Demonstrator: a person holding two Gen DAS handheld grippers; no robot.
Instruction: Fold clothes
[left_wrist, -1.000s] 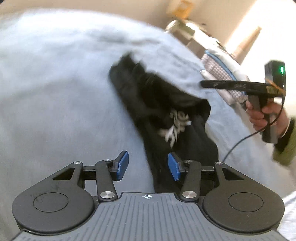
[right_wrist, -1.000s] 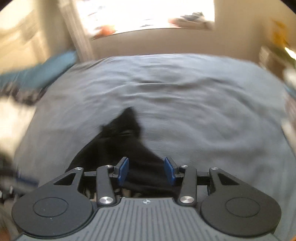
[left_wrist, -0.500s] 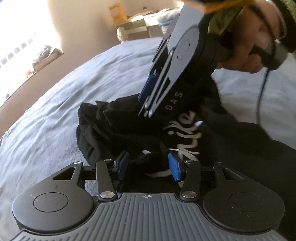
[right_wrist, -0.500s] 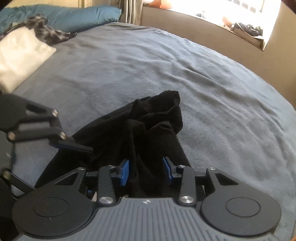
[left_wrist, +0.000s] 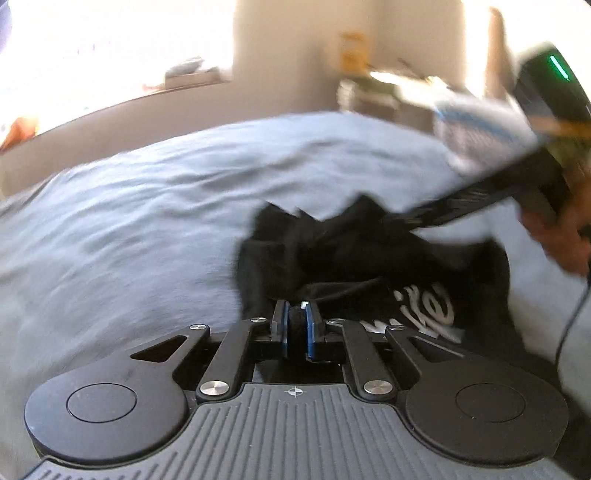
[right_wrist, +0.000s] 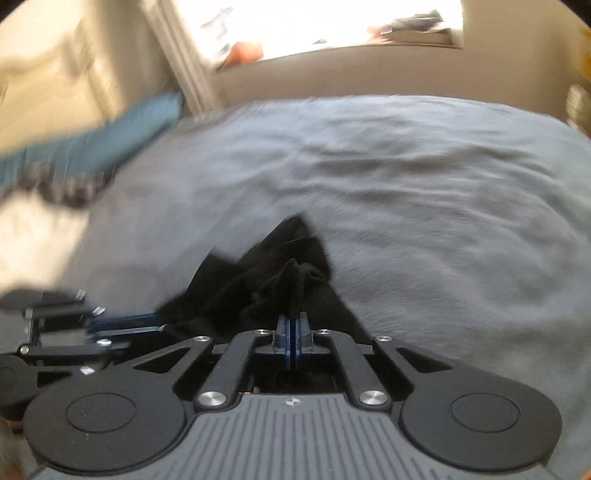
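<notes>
Garment (left_wrist: 369, 258), black with white lettering, lies crumpled.

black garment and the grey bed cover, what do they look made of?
Black garment: looks like soft matte knit, maybe cotton jersey; it bunches in limp folds and carries a white print. Exact fibre unclear.
Grey bed cover: seems a soft, slightly napped fabric, fleece or brushed cotton; matte, shallow wrinkles, faint fuzzy streaks. Motion blur leaves the weave open.

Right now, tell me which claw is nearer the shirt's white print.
Left. The left claw, closing on the shirt, sits just beside the print; the right claw pinches a fold farther up, apart from it.
</notes>
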